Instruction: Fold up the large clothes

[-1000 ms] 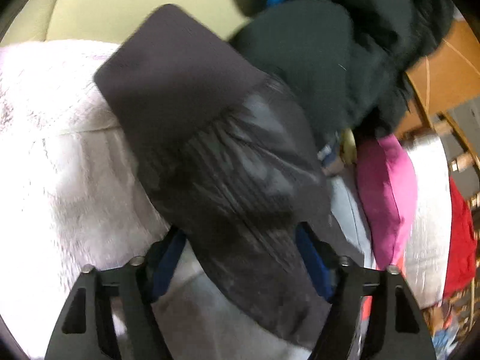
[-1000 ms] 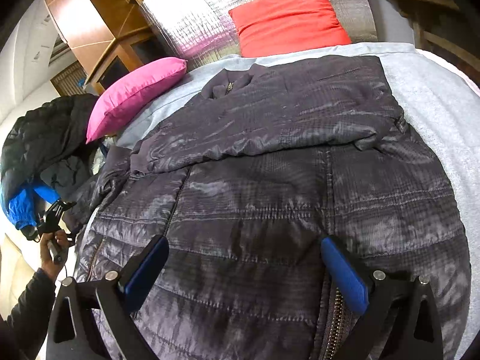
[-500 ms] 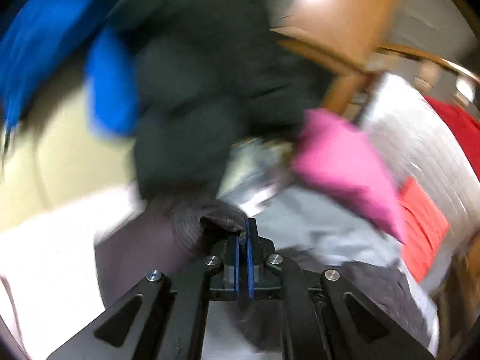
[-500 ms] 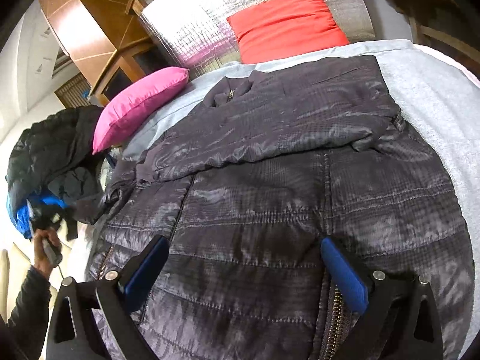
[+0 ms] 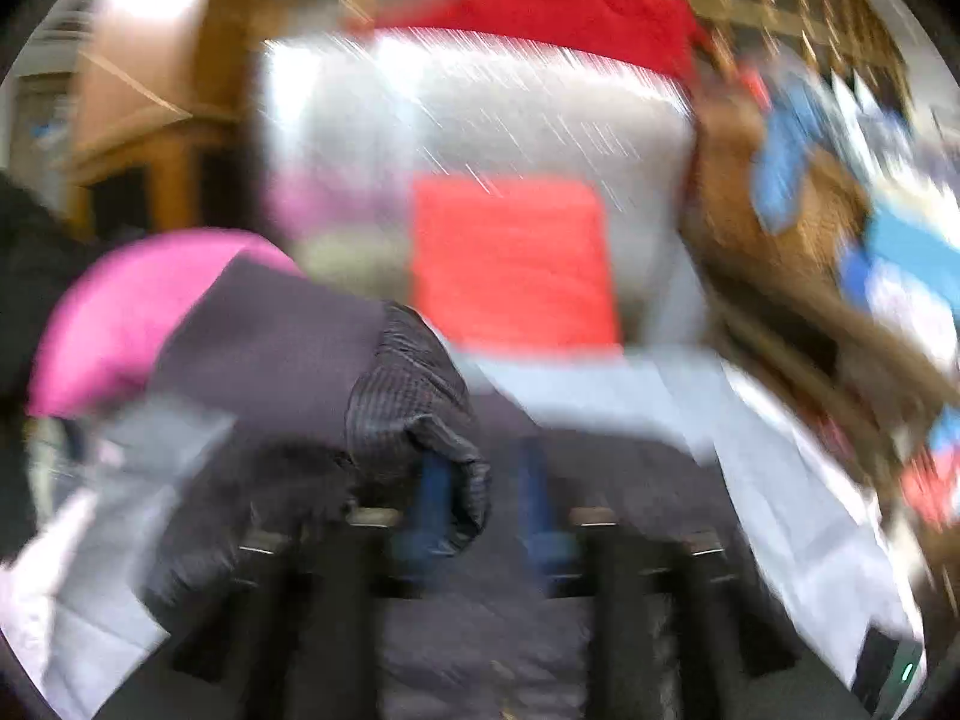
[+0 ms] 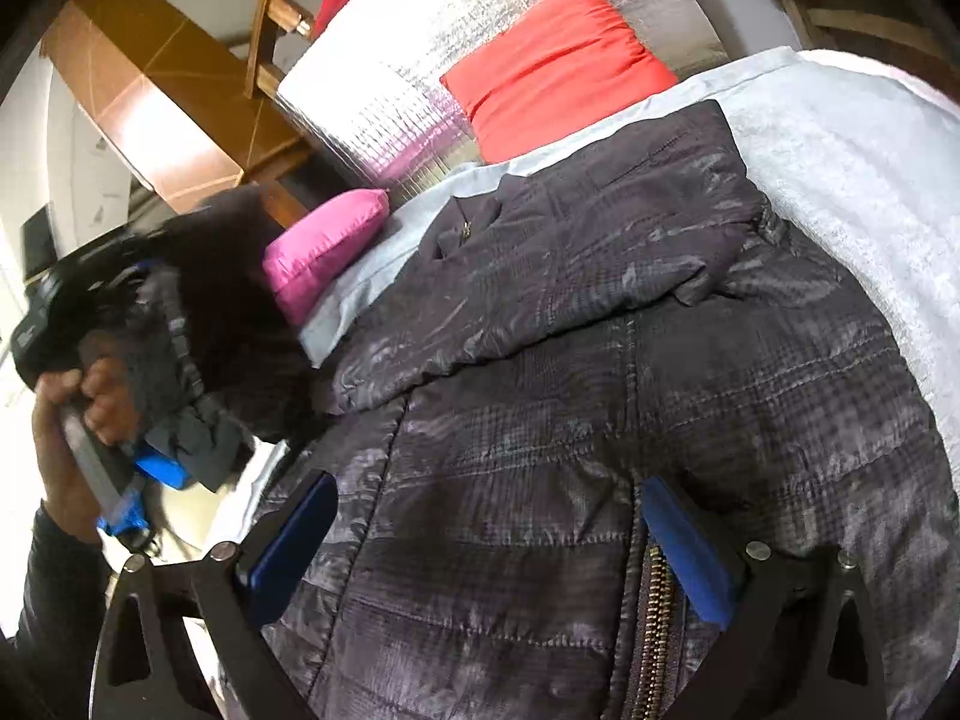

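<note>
A dark quilted puffer jacket (image 6: 600,390) lies spread on the bed, with one sleeve (image 6: 540,276) folded across its chest. The right gripper (image 6: 489,546) hovers open just above the lower front, beside the zip, with nothing between its fingers. At the left, a hand (image 6: 66,396) holds the left gripper raised with the other sleeve draped on it. In the blurred left wrist view, the left gripper (image 5: 486,498) is opening. The sleeve cuff (image 5: 414,420) hangs over its left finger (image 5: 432,498), and only the jacket body below shows in the gap.
A pink pillow (image 6: 327,246) and a red cushion (image 6: 558,66) lie at the head of the bed against a silver quilted panel (image 6: 420,60). A pale blanket (image 6: 840,180) covers the bed. Wooden furniture (image 6: 168,90) stands at the far left.
The left gripper shut on the sleeve cuff, swung it up and over toward the jacket, and its jaws have parted again. The right gripper has only tilted a little.
</note>
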